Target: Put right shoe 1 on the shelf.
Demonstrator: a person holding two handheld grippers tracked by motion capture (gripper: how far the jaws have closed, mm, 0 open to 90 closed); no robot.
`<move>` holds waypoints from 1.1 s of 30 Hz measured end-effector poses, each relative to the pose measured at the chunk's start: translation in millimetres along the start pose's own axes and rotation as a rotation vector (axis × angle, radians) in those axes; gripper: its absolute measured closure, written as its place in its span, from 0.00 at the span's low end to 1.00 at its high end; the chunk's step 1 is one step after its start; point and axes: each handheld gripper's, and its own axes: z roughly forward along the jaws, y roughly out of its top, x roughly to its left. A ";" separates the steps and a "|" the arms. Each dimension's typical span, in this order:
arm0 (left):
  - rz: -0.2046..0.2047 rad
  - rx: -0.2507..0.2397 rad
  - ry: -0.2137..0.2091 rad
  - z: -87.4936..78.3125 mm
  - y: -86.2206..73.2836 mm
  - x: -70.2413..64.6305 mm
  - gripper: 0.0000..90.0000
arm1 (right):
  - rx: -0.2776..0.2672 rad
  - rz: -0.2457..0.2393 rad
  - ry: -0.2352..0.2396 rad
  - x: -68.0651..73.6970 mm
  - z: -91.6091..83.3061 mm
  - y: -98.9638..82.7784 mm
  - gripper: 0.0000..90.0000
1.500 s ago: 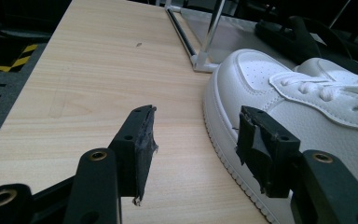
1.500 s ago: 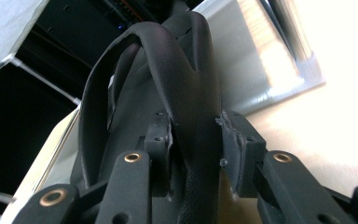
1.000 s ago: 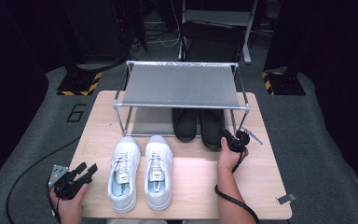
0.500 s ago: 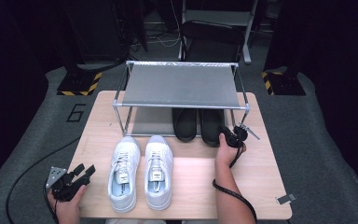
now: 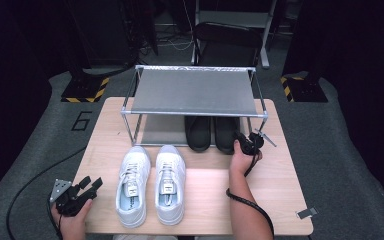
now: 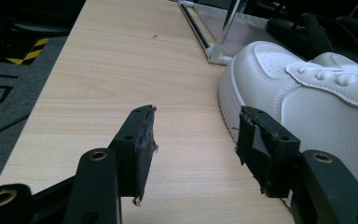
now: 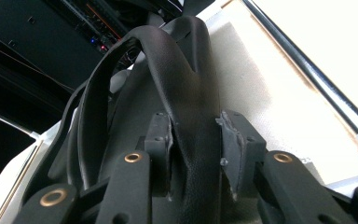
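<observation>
Little has changed since the earlier high views: the right gripper (image 5: pixel 245 143) has edged slightly nearer the rack's front rail, while the left gripper (image 5: pixel 87 186) keeps its place at the near left corner.

One worktop (image 5: pixel 280 170) carries one two-tier rack (image 5: pixel 194 91) with metal tube framing. Four shoes are counted: two white sneakers (image 5: pixel 151 184) side by side on the worktop in front of the rack, toes towards it, and two black shoes (image 5: pixel 212 132) side by side on the rack's lower shelf, heels facing the person.

In the right gripper view, the right gripper is partly closed, its pads pressing from both sides on the heel collar of the right-hand black shoe (image 7: pixel 186 107), which lies directly between the jaws and runs away from them over the pale shelf. The left gripper (image 6: pixel 193 135) stands open and holds nothing; the nearest white sneaker (image 6: pixel 307 102) is just beside its right-hand jaw, and contact cannot be determined.

The rack's upper shelf hides the black shoes' front halves in the high view. The sneaker is cut off at the frame edge in the left gripper view.
</observation>
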 end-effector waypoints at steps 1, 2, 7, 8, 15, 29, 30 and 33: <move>0.000 0.000 0.000 0.0 0.0 0.0 0.51 | 0.000 0.000 0.000 0.0 0.0 0.0 0.72; 0.001 0.002 0.004 -0.3 0.0 -0.1 0.51 | -0.005 -0.001 0.007 -0.9 0.8 -0.5 0.72; 0.001 0.000 0.005 -0.7 -0.6 0.4 0.51 | 0.007 0.004 -0.001 -3.0 6.1 -3.4 0.72; 0.000 0.007 0.004 -0.7 -0.6 0.7 0.51 | 0.007 0.002 -0.005 -4.3 6.6 -4.6 0.72; 0.006 0.004 -0.002 -0.2 -0.8 -0.8 0.51 | 0.004 -0.001 -0.012 -5.8 6.3 -7.5 0.70; 0.014 0.009 -0.008 3.0 -0.4 -5.6 0.50 | -0.012 -0.067 0.005 -3.5 -20.0 -13.4 0.57; 0.016 0.015 -0.018 2.7 -0.4 -6.2 0.50 | -0.012 -0.059 0.008 -3.4 -23.4 -13.9 0.56; 0.035 0.032 -0.028 2.7 0.2 -8.5 0.50 | -0.008 -0.067 0.043 -4.1 -39.6 -16.3 0.54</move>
